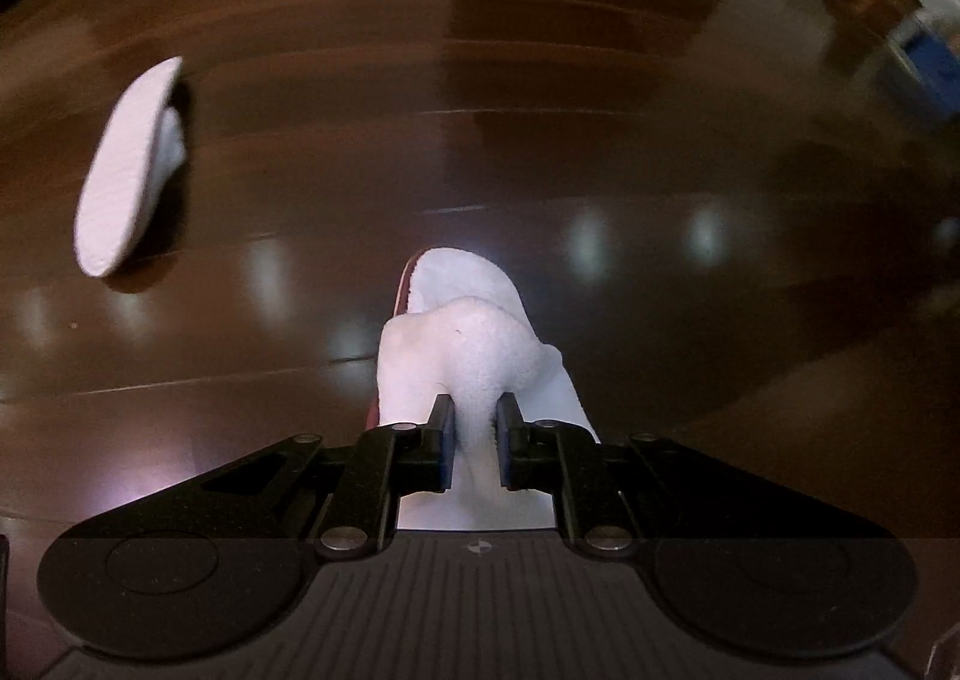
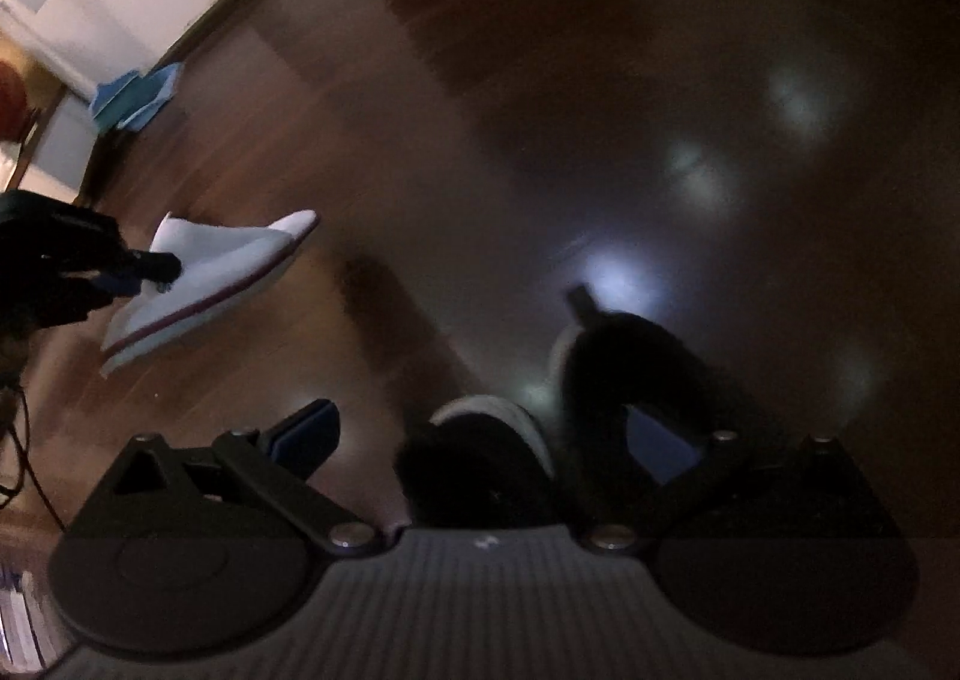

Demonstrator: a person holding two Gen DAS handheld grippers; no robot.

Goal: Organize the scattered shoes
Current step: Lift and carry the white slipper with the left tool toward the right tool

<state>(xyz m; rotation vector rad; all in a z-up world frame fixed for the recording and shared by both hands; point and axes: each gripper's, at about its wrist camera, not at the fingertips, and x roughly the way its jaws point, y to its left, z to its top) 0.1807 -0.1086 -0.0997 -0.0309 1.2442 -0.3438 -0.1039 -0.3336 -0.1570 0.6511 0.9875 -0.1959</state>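
- The left gripper is clamped narrowly on the fluffy upper of a white slipper; its two black fingers pinch the fabric from either side.
- That slipper is held off the dark wooden floor, its long axis running straight away from the camera and its far end pointing to the far side of the room. A red trim line shows along its left edge.
- In the right wrist view the same slipper appears at the left, hanging in the left gripper and slanted, its far tip higher and to the right.
- A second white slipper lies on the floor to the far left, well apart from the held one, tipped on its side. Its long axis leans from near left to far right.
- The right gripper is spread wide, holding nothing.
- Between its fingers, on the floor, sit two dark shoes with pale rims, side by side; blur hides which way they point.
- A blue cloth lies at the far left by the wall.
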